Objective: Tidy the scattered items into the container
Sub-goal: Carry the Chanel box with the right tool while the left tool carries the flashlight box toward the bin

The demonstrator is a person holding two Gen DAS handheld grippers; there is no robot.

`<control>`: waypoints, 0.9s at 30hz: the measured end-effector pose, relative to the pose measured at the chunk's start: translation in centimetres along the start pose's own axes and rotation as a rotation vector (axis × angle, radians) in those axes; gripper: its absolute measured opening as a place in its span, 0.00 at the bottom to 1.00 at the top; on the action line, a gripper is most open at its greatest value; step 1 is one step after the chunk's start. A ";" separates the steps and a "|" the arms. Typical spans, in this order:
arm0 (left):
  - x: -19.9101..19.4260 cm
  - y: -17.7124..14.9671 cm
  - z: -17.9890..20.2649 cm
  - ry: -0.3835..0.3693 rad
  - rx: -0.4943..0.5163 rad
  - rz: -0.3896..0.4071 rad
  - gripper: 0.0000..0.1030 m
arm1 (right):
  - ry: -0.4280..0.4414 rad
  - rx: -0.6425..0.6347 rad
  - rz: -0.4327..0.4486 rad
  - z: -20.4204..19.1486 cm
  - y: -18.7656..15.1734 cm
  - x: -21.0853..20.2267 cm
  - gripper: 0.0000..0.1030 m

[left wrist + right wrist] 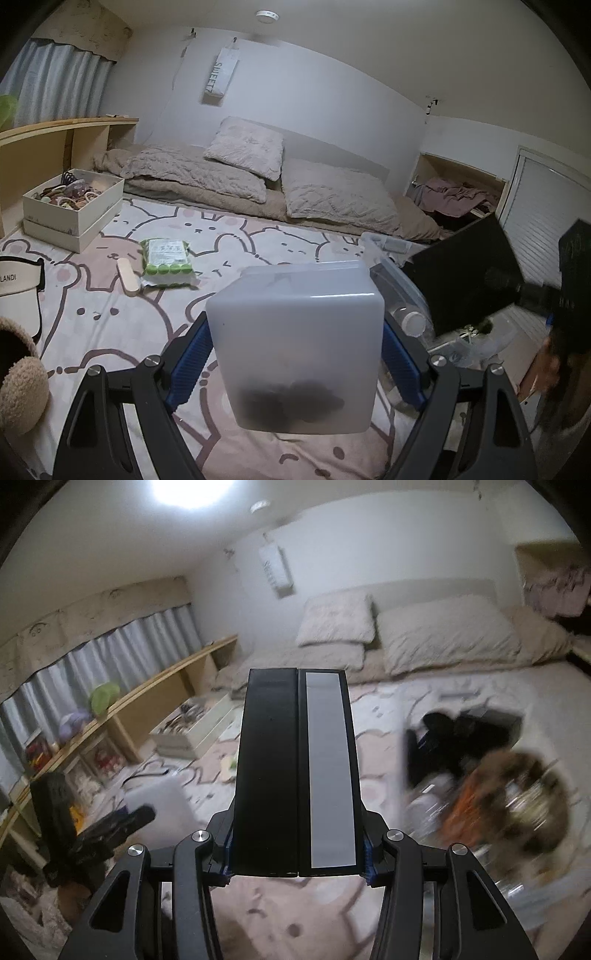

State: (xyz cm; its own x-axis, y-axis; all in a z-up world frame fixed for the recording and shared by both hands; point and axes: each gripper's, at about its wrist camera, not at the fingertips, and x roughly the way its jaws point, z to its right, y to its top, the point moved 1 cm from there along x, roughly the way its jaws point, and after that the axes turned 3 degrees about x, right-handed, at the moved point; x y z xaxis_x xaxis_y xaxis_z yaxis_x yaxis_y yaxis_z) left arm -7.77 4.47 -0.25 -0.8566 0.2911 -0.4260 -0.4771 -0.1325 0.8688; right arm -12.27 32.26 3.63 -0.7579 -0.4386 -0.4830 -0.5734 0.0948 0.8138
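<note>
Could drop the frosted box, clamped wide in the left gripper above the bed, or the black case pinched upright in the right gripper, if either tilts mid-air.

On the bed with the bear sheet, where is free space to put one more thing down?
Bare sheet lies between the green packet and the pillows, and in front of the packet toward the visor. It is crowded at the right, around the clear bin and the blurred pile.
</note>
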 end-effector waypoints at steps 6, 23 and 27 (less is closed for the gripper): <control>1.1 1.0 1.2 -0.030 -0.001 -0.003 0.84 | -0.189 -0.123 0.049 2.7 4.2 -1.4 0.49; 3.5 2.4 3.9 -0.095 0.023 -0.008 0.84 | -0.815 -0.525 -0.307 12.1 8.6 11.9 0.49; 3.8 2.4 3.2 -0.085 0.022 -0.011 0.84 | -0.928 -0.639 -0.510 13.1 7.7 16.2 0.49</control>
State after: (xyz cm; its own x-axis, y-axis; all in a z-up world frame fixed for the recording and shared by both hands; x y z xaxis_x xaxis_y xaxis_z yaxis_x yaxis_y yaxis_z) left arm -11.52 8.30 1.02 -0.8314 0.3715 -0.4133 -0.4810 -0.1086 0.8699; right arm -33.07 37.61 -2.20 -0.5756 0.5264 -0.6258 -0.8106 -0.4683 0.3516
